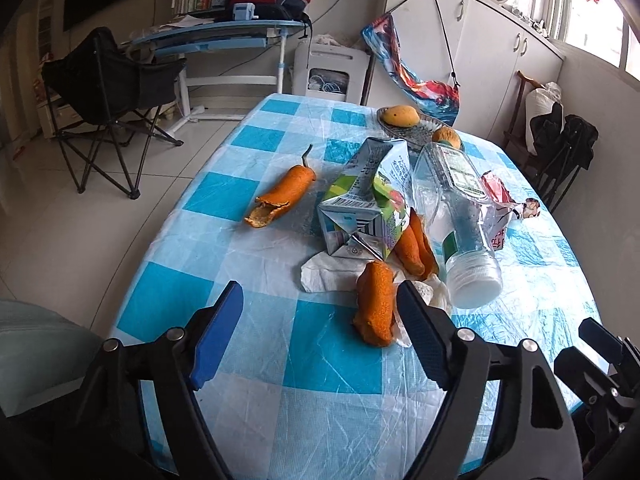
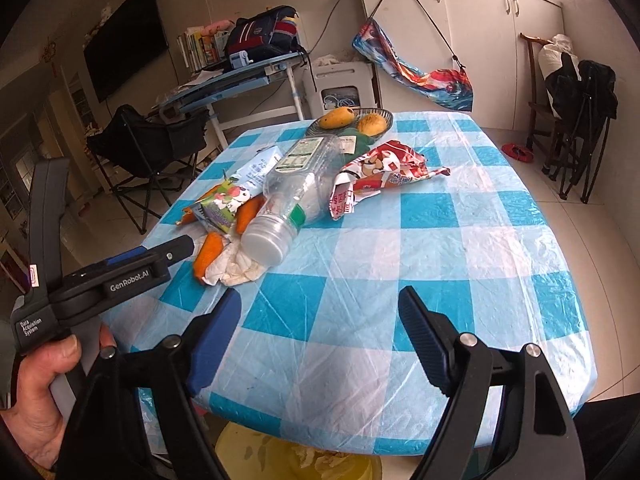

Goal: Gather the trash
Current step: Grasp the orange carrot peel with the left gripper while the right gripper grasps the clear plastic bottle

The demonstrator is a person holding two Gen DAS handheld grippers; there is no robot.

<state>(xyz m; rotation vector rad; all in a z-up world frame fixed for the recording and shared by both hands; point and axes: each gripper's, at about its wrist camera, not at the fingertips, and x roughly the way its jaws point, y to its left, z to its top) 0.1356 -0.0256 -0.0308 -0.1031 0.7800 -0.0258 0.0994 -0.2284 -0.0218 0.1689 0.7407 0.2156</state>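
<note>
Trash lies on the blue-and-white checked table: orange peel pieces, one apart at the left, a crumpled tissue, a flattened milk carton, an empty plastic bottle and a red snack wrapper. My left gripper is open, its right finger beside the nearest peel. My right gripper is open and empty above the table's near edge. The bottle, wrapper, carton and tissue lie ahead-left of it. The left gripper also shows at the left of the right wrist view.
A dish with a mango and another fruit stands at the table's far end. A yellow bin sits under the near edge. A folding chair, a desk and cabinets stand around.
</note>
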